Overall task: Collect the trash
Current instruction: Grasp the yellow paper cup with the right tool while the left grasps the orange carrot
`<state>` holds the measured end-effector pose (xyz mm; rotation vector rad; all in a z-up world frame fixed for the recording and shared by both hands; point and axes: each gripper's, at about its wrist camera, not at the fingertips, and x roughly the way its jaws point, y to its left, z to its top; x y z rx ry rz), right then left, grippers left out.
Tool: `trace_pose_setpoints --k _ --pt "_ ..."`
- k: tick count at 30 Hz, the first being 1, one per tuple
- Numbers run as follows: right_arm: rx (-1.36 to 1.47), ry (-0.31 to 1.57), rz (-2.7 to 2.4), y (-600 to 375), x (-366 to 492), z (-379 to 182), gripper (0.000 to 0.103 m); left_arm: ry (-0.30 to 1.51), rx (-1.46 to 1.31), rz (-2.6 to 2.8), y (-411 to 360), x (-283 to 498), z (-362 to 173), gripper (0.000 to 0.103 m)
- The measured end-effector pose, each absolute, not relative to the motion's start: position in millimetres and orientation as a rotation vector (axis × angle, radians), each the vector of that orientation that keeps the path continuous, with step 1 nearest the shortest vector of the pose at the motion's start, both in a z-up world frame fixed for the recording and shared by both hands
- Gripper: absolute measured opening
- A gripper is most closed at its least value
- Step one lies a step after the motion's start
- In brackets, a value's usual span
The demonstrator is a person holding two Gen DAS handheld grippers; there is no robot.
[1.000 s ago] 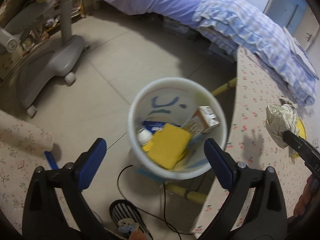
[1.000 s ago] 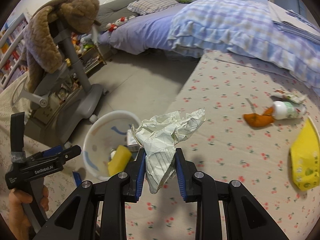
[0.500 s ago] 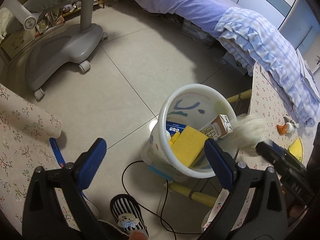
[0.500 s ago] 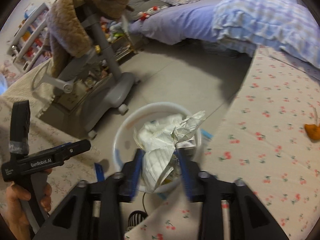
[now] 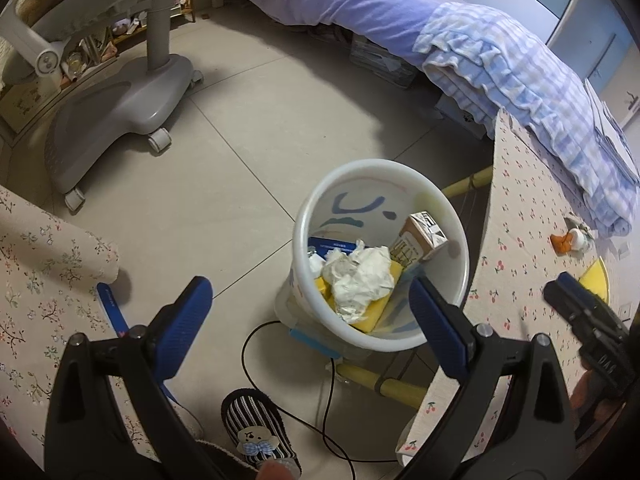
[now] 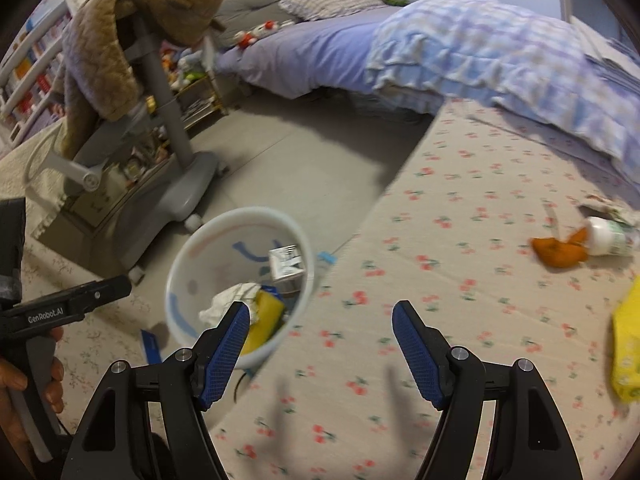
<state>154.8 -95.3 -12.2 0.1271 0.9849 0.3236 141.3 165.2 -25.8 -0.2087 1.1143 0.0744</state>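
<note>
A white bin (image 5: 436, 204) (image 6: 180, 268) stands on the floor beside a cherry-print table (image 6: 460, 292). Crumpled white paper (image 5: 362, 274) (image 6: 230, 300) lies inside it on a yellow sponge (image 6: 266, 316), next to a small carton (image 5: 420, 236). My right gripper (image 6: 322, 322) hangs over the table edge by the bin, its jaws opening with nothing between them. My left gripper (image 5: 310, 300) is open and empty above the floor, just before the bin. On the table lie an orange peel (image 6: 560, 250), a small white bottle (image 6: 610, 236) and a yellow wrapper (image 6: 628, 344).
A grey wheeled chair base (image 5: 116, 108) with a brown plush toy (image 6: 120, 40) draped on it stands on the left. A bed (image 5: 400, 20) with a checked quilt runs along the back. A black cable (image 5: 256, 344) and a striped slipper (image 5: 256, 428) lie on the floor.
My right gripper carried the crumpled paper from above the table to over the bin, spread its jaws and let it go; the paper now lies in the bin.
</note>
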Motion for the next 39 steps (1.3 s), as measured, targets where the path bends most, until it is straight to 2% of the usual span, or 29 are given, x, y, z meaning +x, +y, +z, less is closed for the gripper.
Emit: trace_pose_setpoints --k 18,24,28,39 --pt "0.174 0.909 0.063 -263 100 28 0.079 1.098 -0.173 -0.04 90 147 -11 0.101" --pt "0.265 0.907 -0.065 -335 93 19 0.08 1.109 -0.139 -0.065 50 165 -17 0.101" --pt "0.293 0.972 -0.128 -367 102 -3 0.08 1.086 -0.039 -0.115 7 176 -19 0.102" --pt "0.316 1.08 -0.053 -371 135 -37 0.08 1.084 0.085 -0.279 -83 208 -42 0.101"
